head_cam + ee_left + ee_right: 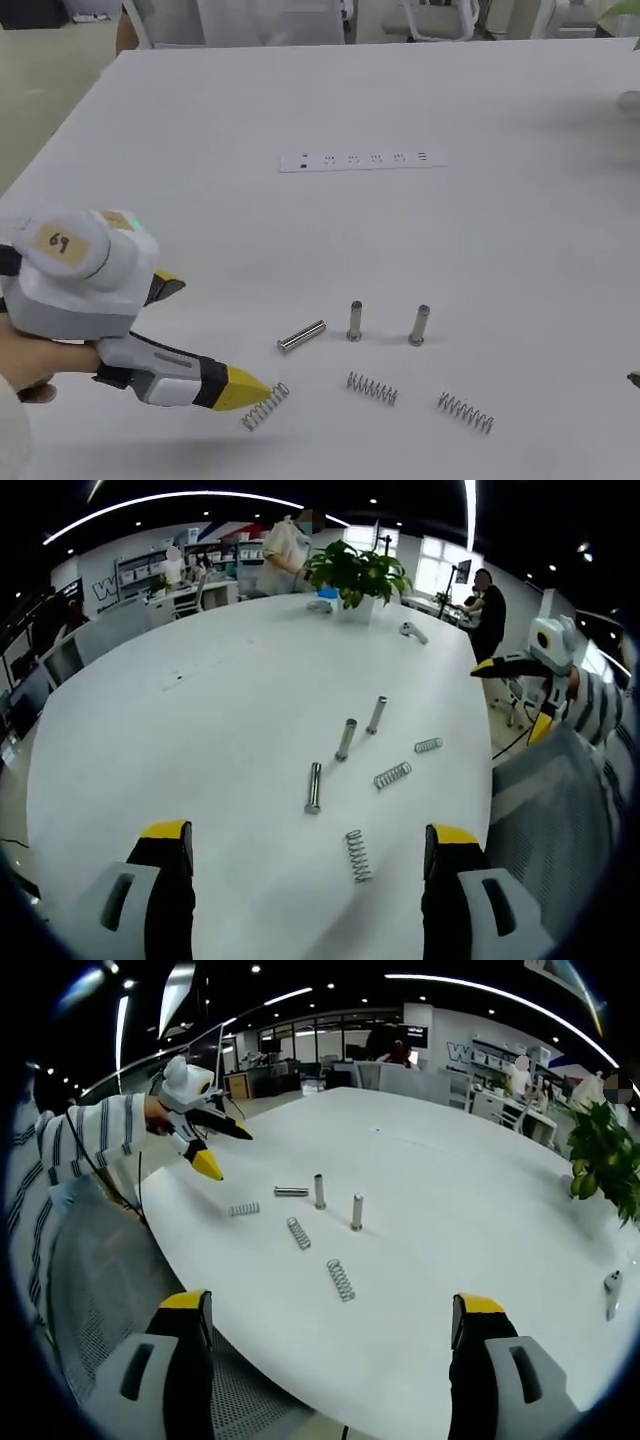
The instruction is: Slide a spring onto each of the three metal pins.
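Observation:
Three metal pins rest on the white table (330, 230): one lying flat (301, 335) and two upright (355, 320) (419, 325). In front of them lie three loose springs (265, 405) (372, 388) (465, 411). My left gripper (220, 336) is open, and its lower yellow fingertip (248, 388) is right beside the left spring. In the left gripper view that spring (357, 855) lies between the spread jaws of the left gripper (310, 832). My right gripper (332, 1303) is open and holds nothing, hovering at the table's near edge, well back from the nearest spring (341, 1279).
A white strip with sockets (362, 160) lies flat in the middle of the table. A potted plant (355, 575) and a small white object (412, 632) stand at the far end. People and office desks are in the background.

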Motion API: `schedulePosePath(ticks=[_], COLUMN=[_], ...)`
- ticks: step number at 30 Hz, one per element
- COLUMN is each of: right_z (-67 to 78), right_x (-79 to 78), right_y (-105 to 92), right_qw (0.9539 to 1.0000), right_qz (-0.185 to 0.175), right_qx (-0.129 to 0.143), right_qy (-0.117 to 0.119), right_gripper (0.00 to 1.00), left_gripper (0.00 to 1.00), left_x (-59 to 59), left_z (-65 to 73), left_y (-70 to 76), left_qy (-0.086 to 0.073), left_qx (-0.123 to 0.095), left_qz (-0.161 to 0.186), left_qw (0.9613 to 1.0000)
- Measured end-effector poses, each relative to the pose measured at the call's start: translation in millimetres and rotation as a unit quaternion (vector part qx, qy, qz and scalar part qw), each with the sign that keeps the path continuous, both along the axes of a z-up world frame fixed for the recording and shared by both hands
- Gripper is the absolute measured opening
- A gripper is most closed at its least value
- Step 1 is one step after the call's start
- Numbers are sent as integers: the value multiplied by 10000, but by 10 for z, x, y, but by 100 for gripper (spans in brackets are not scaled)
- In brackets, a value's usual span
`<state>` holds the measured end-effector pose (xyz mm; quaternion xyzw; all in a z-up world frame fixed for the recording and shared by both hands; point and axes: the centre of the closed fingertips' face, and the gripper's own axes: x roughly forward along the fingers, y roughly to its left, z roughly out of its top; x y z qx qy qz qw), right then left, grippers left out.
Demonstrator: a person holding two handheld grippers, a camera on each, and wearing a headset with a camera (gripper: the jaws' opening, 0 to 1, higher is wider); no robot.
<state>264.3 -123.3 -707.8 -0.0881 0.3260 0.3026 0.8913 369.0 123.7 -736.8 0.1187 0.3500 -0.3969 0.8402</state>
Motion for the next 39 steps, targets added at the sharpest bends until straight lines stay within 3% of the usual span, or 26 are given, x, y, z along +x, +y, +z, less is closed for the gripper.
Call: schedulePosePath(ticks=[4,8,15,20,24,39], right_z=[-11,-13,-17,-22,-11,-28], right_x=[-20,-20,-28,-40,-36,-35], right_y=[9,22,44,43,56,131], right_qw=[10000,10000,9999,9999,9999,9999], right_qz=[0,24,87,88,67,47], right_qx=[21,24,-21,-48,-37,-76], right_qy=[29,41,64,86,84,127], right_gripper=[99,98,99,98,99,99], left_gripper=[95,95,95,93,94,84], left_x=[47,100,125,156,172,288], left_z=[-40,-81,-289,-370,-441,-499], left_y=[-28,-66,-155,-216,-236,-352], left_qy=[-27,14,195,296,303,264], left_qx=[42,-66,11,-106,-32,-175], left_qz=[-66,11,-24,2,4,-26], left_qw=[10000,10000,9998,9995,9995,9995])
